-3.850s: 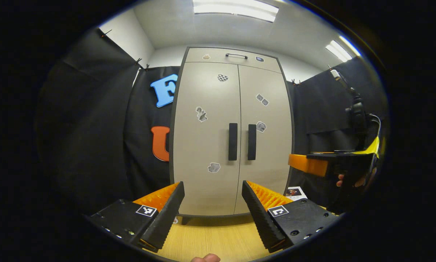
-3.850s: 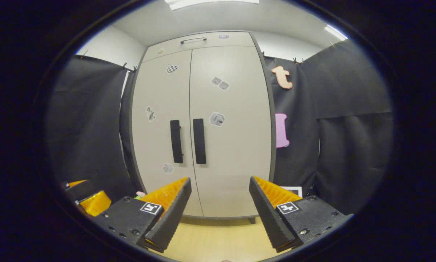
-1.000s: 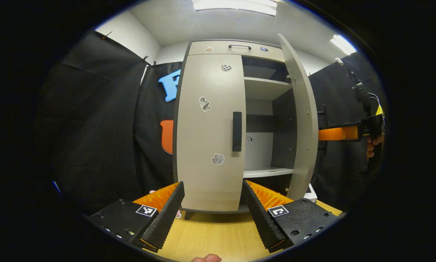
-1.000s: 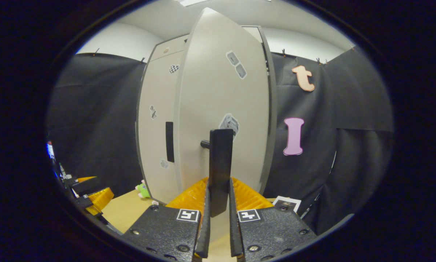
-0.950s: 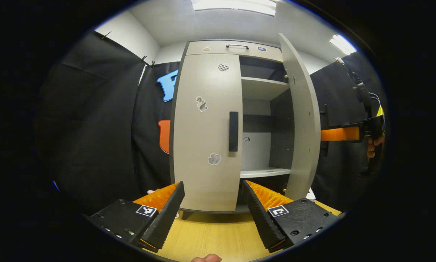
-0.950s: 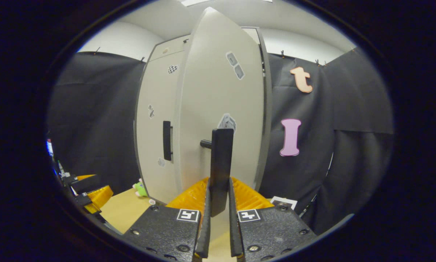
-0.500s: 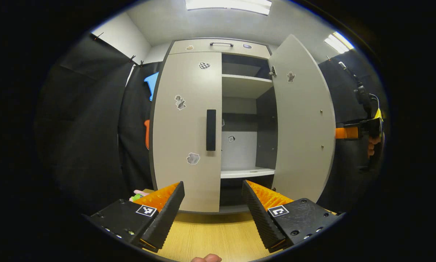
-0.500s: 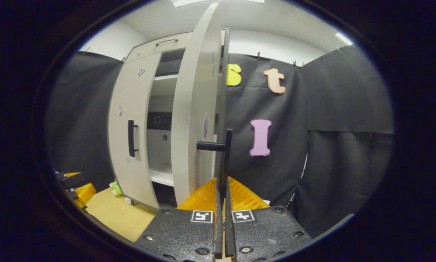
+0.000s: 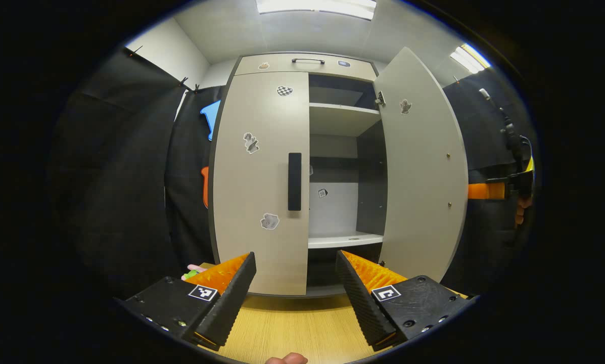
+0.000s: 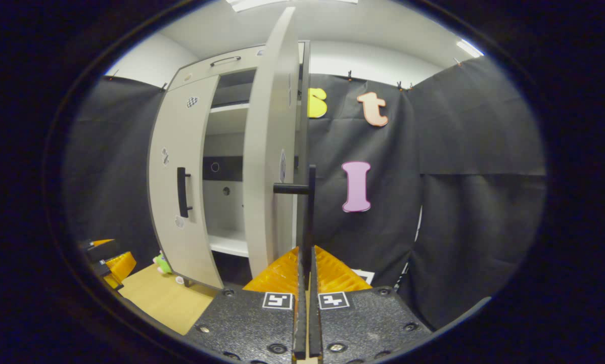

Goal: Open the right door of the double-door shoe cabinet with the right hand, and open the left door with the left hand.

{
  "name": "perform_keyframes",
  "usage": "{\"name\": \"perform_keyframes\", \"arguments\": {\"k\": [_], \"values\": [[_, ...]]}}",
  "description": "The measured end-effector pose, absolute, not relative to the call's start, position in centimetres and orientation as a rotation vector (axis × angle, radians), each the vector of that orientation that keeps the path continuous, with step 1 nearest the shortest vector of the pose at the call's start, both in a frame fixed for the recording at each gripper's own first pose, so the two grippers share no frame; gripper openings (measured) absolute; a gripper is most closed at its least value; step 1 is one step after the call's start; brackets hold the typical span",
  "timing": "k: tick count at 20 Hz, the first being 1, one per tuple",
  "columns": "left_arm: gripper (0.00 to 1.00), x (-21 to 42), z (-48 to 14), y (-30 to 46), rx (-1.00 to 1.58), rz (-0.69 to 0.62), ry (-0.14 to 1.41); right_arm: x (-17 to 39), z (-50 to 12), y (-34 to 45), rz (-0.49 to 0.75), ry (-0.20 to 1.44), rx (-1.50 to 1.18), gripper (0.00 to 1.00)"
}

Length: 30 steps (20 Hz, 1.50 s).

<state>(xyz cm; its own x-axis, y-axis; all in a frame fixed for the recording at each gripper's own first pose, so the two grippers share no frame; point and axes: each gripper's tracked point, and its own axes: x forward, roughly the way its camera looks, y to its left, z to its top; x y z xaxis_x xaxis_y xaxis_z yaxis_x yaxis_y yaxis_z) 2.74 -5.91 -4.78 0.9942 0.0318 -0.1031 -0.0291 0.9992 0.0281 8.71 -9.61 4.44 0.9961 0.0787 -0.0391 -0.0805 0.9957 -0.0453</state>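
Black gripper (image 9: 296, 288) bodies, orange ribbed fingers (image 9: 221, 273), square markers.

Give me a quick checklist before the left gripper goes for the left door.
1. Right door swung open: ok, it stands wide and the shelves show.
2. Right gripper on the right handle: ok, shut on its bar.
3. Left door shut: ok, flush with the cabinet front, not yet opened.
4. Left handle free: ok, nothing covers it.
5. Left gripper ready to grasp: ok, fingers wide apart, holding nothing, short of the door.
6. Room for the left door to swing: cannot tell; a small toy lies on the floor near that side.
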Motion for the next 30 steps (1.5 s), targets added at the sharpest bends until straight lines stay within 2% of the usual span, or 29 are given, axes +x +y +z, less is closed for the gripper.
{"name": "perform_keyframes", "arguments": {"k": [6,9,10,11,12,14,15,17,18,21,25,30], "values": [[0.95,1.1,-5.1,-5.2,0.012,-0.013,0.118,3.0,3.3,-3.0,0.129,0.038,-0.011,0.05],[0.95,0.3,-4.3,-5.3,0.023,-0.059,0.099,2.1,2.5,-1.1,0.099,0.04,0.0,0.06],[0.95,0.1,-4.0,-5.5,0.029,-0.073,0.092,1.9,2.1,-0.7,0.092,0.04,-0.019,0.13],[0.95,-0.1,-3.7,-5.5,0.032,-0.082,0.082,1.7,2.0,-0.2,0.089,0.038,-0.033,0.36],[0.95,-0.4,-3.4,-5.5,0.033,-0.091,0.072,1.6,1.9,-0.1,0.075,0.035,-0.044,0.4],[0.95,-0.8,-3.2,-5.6,0.027,-0.104,0.067,1.6,1.8,0.1,0.047,0.033,-0.048,0.59],[0.95,-1.0,-3.2,-5.6,0.026,-0.108,0.067,1.6,1.8,0.2,0.045,0.032,-0.035,0.76],[0.95,-1.1,-3.1,-5.4,0.027,-0.109,0.064,1.9,1.6,0.5,0.049,0.029,-0.006,0.87],[0.95,-1.1,-3.0,-5.4,0.028,-0.107,0.06,2.1,1.4,0.4,0.048,0.03,0.003,0.86],[0.95,-0.9,-2.4,-5.4,0.025,-0.101,0.051,2.7,0.8,0.1,0.046,0.043,0.008,1.0],[0.95,1.6,-0.1,-5.9,-0.016,-0.121,0.033,3.2,1.1,-0.4,0.052,0.037,0.012,1.0],[0.95,8.9,4.2,-7.9,-0.046,-0.188,-0.032,2.6,1.9,-1.1,0.072,0.012,0.027,1.0]]}}
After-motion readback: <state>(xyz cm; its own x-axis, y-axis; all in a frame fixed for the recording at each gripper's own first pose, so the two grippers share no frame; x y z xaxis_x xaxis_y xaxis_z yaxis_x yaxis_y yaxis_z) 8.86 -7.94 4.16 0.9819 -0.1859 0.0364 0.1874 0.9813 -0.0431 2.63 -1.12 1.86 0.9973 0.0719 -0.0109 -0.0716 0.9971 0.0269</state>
